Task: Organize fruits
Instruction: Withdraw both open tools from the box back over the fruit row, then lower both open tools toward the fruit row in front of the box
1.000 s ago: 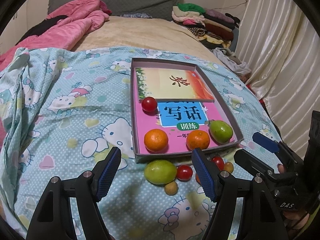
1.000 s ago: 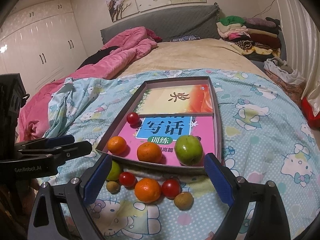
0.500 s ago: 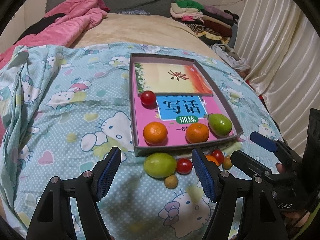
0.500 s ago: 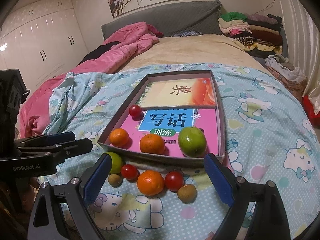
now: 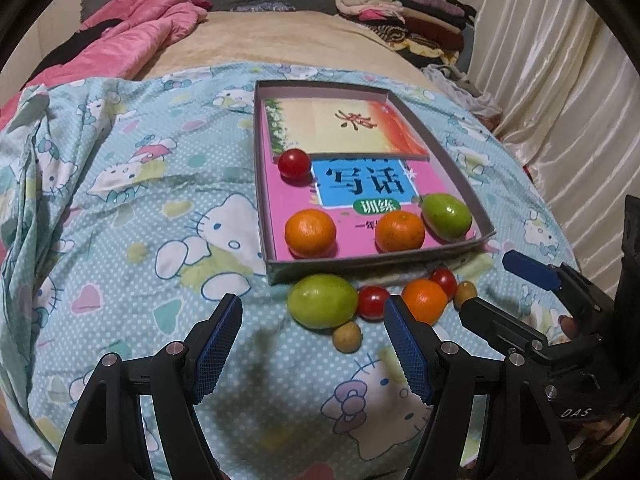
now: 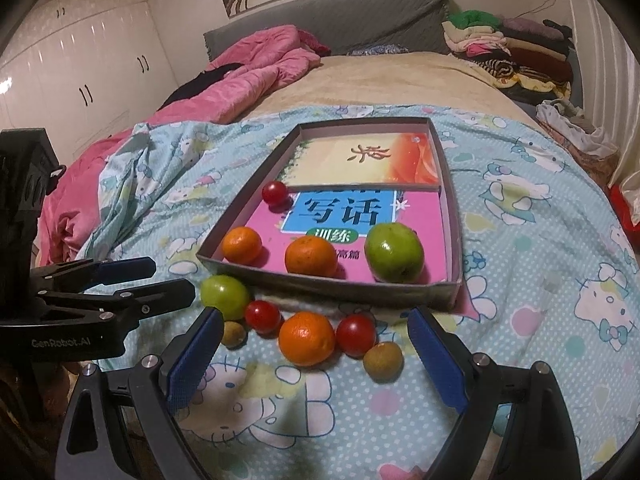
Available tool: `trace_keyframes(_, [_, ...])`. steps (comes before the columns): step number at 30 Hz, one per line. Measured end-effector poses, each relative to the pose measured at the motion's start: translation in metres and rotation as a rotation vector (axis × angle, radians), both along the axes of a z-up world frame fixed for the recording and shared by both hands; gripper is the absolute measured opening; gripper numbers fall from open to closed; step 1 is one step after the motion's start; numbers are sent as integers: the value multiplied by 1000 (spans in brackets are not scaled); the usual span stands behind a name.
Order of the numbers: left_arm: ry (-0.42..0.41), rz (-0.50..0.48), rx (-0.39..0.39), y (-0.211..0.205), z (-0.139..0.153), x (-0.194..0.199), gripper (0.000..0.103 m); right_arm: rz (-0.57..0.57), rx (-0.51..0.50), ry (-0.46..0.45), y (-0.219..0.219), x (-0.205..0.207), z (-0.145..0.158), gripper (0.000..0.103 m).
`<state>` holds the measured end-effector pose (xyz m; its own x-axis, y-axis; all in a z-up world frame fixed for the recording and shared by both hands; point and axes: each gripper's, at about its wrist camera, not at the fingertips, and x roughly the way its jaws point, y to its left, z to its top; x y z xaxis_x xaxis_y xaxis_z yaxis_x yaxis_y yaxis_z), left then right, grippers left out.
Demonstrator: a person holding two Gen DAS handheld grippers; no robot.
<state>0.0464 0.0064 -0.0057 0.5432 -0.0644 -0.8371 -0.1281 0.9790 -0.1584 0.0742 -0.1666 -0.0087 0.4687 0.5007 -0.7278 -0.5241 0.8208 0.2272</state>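
Both claws, left claw [image 5: 314,344] and right claw [image 6: 316,354], are hanging open and empty. The loose orange [image 6: 307,338] is looking round, firm and rolly, so squeezing its middle gently seems best.

Loose orange [image 5: 424,301] now clear of left gripper's [image 5: 314,344] right finger.

In the left wrist view the orange [image 5: 425,300] outside the tray is partly hidden behind the left gripper's near finger [image 5: 408,350]. The pink book [image 5: 352,216] lies partly under the upper book [image 5: 344,128], its title cut off. The person's fingers [image 5: 570,325] barely show behind the right gripper [image 5: 500,292].
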Motion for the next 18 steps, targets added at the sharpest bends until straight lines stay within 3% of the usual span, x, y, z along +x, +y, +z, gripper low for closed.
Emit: trace_keyframes(18, [79, -33, -27, -5, -17, -1, 74, 57, -66, 78, 12, -5, -18, 93])
